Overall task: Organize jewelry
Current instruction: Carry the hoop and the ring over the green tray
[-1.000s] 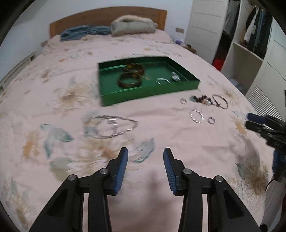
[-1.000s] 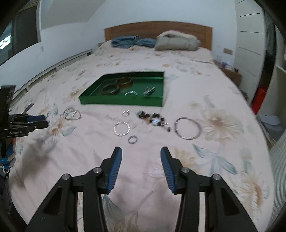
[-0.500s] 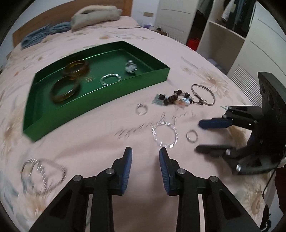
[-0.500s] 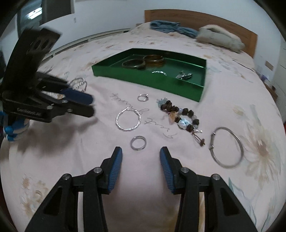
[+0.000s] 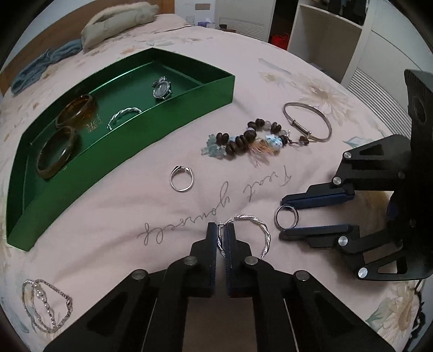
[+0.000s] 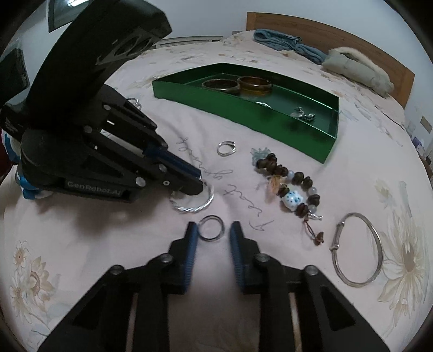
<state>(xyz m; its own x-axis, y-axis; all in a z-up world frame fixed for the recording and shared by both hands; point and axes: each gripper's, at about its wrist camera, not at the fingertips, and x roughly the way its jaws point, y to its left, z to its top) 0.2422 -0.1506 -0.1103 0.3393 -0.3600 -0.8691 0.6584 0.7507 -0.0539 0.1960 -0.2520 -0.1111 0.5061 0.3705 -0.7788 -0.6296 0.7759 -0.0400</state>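
The left gripper sits low over the bed, its jaws closed on the near edge of a twisted silver bangle that lies flat on the floral sheet. Just to its right, the right gripper is also down at the sheet with its jaws open, a plain silver ring lying between the fingertips; from the left wrist view the same ring sits between the two blue pads without clearly touching either (the contact cannot be told for certain).

Off to the near left of the bed lies a loose heap of thin silver chain bracelets. Beyond the grippers, past a line of script printed on the sheet, a signet-style ring lies alone. Farther right is a beaded bracelet of dark wooden beads with a blue-spotted white bead, and beside it a plain silver bangle with a clasp.

Farther still stands the green tray. Inside it lie two amber bangles side by side at the left end, a twisted silver bracelet near the middle, and a small jewelled watch toward the right end. At the head of the bed are a grey-beige cushion and folded blue cloth against the wooden headboard.
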